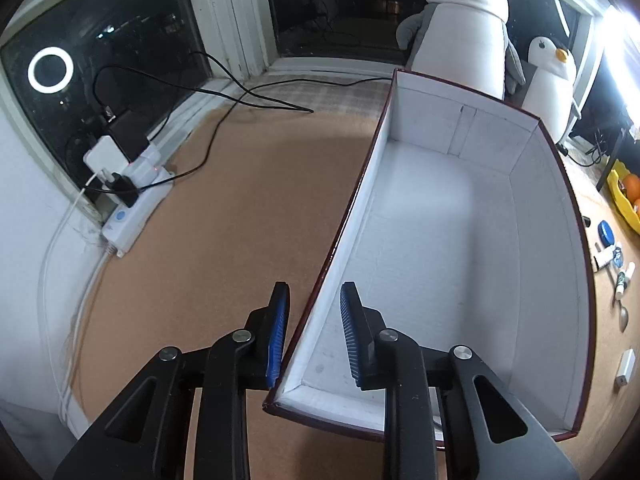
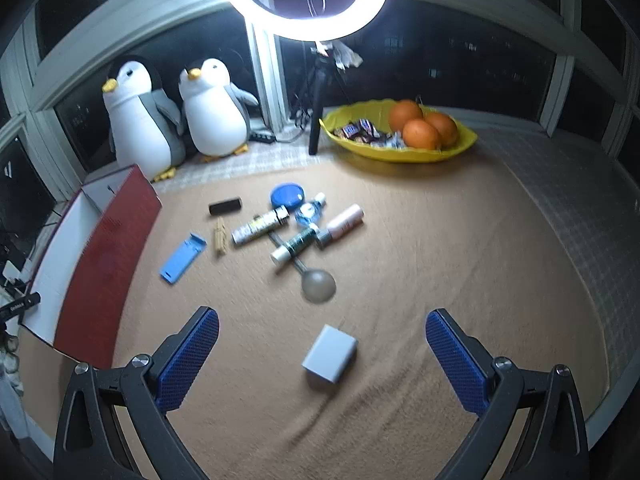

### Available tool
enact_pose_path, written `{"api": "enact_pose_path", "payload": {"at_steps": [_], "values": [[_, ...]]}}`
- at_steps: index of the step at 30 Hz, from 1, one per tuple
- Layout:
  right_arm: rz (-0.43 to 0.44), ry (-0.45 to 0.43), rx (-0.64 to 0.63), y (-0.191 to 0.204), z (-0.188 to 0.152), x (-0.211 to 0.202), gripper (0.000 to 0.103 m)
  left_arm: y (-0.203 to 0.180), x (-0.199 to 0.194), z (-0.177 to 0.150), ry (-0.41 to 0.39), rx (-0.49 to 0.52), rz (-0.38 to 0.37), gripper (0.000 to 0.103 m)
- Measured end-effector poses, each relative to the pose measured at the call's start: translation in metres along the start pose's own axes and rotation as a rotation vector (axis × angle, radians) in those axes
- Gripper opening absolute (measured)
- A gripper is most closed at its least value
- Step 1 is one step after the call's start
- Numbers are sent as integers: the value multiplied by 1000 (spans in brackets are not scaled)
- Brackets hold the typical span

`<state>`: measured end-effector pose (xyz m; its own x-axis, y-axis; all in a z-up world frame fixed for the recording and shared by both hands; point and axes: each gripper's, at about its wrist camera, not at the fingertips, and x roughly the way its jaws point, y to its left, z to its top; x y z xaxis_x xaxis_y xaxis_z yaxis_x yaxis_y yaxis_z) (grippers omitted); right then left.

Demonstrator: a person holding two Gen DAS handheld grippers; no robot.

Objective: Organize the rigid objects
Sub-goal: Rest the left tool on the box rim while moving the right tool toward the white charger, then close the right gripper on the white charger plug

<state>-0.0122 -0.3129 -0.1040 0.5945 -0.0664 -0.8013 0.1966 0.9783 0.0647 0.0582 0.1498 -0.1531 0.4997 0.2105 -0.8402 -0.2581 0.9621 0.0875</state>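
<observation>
Straddling the thin left wall of the red-skinned, white-lined cardboard box with the left gripper, ribbed blue jaws parted and not pinching; spreading the right gripper wide over the fuzzy tan blanket, jaws flanking the boxy white charger; lying beyond: round steel spoon, tubes, flat blue case

1. I count two plush penguins by the window.
2. Three oranges sit in one yellow bowl.
3. One red box shows, white inside.
4. One white charger block, one spoon, one blue lid.
5. I see one ring light and one power strip.
</observation>
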Motion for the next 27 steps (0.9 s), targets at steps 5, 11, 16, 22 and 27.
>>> {"api": "enact_pose_path", "payload": {"at_steps": [5,11,16,22,27], "values": [[-21,67,-5,-7,-18,19,102,2,4,1,1,2,5,18],[-31,135,-6,-9,-34,41,102,4,12,0,17,14,10,16],[-23,166,22,-9,-35,59,97,4,17,-1,26,22,14,16],[-10,221,56,-9,-30,84,82,3,19,-2,27,29,16,17],[-26,265,62,-10,-30,101,68,2,21,-3,30,32,20,17]]}}
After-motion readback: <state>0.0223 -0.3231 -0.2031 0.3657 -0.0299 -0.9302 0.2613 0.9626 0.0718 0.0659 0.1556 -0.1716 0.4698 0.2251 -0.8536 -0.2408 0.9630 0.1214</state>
